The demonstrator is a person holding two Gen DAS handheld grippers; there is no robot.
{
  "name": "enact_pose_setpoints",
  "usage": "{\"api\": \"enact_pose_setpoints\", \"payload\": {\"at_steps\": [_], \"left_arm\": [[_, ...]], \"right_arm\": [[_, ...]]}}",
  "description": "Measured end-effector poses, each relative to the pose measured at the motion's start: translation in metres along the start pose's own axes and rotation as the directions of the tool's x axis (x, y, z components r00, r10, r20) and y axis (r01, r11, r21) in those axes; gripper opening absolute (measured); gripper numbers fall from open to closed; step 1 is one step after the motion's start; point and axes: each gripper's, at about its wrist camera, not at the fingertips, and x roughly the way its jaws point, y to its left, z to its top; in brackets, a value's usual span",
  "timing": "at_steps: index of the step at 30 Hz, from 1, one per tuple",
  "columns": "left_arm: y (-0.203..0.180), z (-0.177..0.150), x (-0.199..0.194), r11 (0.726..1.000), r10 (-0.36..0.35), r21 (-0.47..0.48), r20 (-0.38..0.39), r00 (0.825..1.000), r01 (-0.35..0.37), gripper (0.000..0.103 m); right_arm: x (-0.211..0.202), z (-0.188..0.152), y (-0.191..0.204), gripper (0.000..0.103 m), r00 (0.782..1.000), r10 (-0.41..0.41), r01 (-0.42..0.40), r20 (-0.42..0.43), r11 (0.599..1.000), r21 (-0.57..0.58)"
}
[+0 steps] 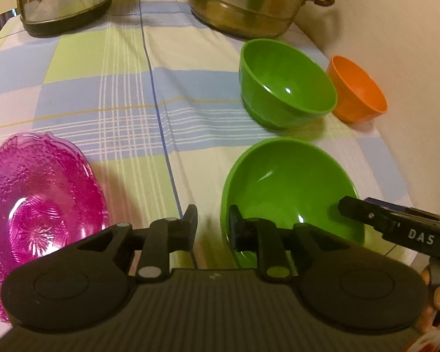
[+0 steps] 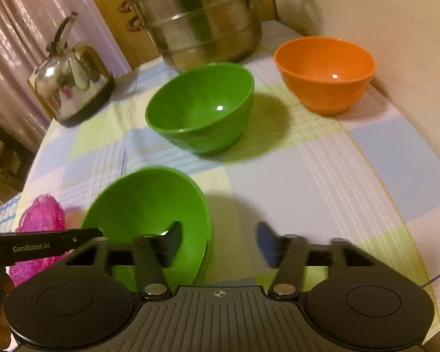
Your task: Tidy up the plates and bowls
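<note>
Checked tablecloth [image 1: 126, 94] beside cream wall [image 1: 396, 44]

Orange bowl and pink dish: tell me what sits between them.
In the right wrist view, two green bowls: the far green bowl nearer the orange bowl, the near green bowl beside the pink dish.

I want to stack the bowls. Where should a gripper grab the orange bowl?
Grab the orange bowl by its thin rim, coming down from above, one finger inside and one outside. It stands upright and open, and its round sloping wall looks too wide to squeeze.
</note>
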Motion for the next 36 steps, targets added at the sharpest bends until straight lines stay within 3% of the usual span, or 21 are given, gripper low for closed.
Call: {"api": "enact_pose_setpoints", "payload": {"at_steps": [5,8,10,18,25,36], "left_arm": [[0.001,0.007,-0.015,1.000,-0.007,-0.012,0.034,0.999,0.007,0.031],[0.000,0.013,-0.021,1.000,-0.009,-0.011,0.046,0.999,0.010,0.046],[-0.001,0.017,-0.024,1.000,-0.001,-0.010,0.056,0.998,0.002,0.063],[-0.007,0.040,-0.039,1.000,0.001,0.003,0.100,0.995,-0.001,0.089],[-0.013,0.060,-0.042,1.000,0.016,0.010,0.128,0.992,-0.017,0.097],[-0.018,0.119,-0.013,1.000,-0.008,0.018,0.123,0.992,0.006,0.097]], "right_arm": [[-0.013,0.002,-0.002,0.059,1.000,0.000,0.000,0.009,1.000,-0.012],[-0.021,0.004,-0.004,0.059,1.000,-0.002,0.002,0.014,1.000,-0.012],[-0.025,0.007,-0.005,0.059,1.000,-0.002,0.003,0.019,1.000,-0.013],[-0.038,0.019,-0.011,0.059,0.999,-0.011,0.011,0.049,1.000,-0.012],[-0.042,0.031,-0.018,0.059,0.998,-0.005,0.005,0.061,1.000,0.002],[-0.019,0.086,-0.045,0.059,0.997,0.067,-0.069,0.036,0.995,0.075]]}}
